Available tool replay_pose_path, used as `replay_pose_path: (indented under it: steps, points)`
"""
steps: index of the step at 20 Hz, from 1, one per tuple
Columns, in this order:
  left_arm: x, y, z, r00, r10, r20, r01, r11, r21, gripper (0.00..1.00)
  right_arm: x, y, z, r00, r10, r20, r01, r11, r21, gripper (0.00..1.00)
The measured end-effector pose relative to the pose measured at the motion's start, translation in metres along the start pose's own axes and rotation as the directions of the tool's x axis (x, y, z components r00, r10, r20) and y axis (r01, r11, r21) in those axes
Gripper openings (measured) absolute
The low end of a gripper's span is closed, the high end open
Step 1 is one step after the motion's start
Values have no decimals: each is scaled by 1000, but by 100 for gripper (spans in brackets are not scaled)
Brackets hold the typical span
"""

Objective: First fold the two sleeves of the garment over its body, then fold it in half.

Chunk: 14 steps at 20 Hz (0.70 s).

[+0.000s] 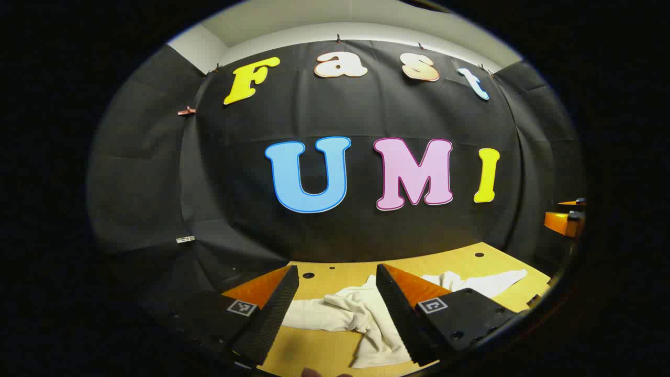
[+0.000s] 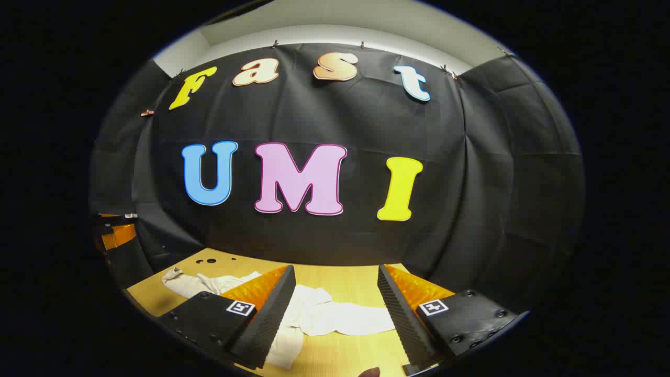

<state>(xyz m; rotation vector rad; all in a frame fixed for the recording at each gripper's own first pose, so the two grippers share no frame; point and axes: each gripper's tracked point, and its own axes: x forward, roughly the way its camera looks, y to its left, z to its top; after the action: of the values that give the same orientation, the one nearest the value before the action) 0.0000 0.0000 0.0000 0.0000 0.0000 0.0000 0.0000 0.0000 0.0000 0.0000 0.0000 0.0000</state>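
A white garment lies crumpled on the wooden table, one sleeve stretching off to the right. My left gripper hovers above it, open, with cloth visible in the gap but untouched. In the right gripper view the same garment spreads across the table, a sleeve trailing to the left. The right gripper is also open over the cloth, nothing held. The other gripper peeks in at the far right edge of the left gripper view, and the left one appears at the left edge of the right gripper view.
Black cloth walls close the booth behind and on both sides of the table. Small holes dot the tabletop near its back edge. Bare wood lies in front of the garment.
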Motion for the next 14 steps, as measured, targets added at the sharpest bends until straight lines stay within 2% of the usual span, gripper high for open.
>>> replay_pose_path:
  steps: [14]
  points:
    - [9, -5, -5, 999, -32, 5, 32, 999, 4, 96, 2, 0, -6, 1000, -7, -19, 7, 1000, -17, 97]
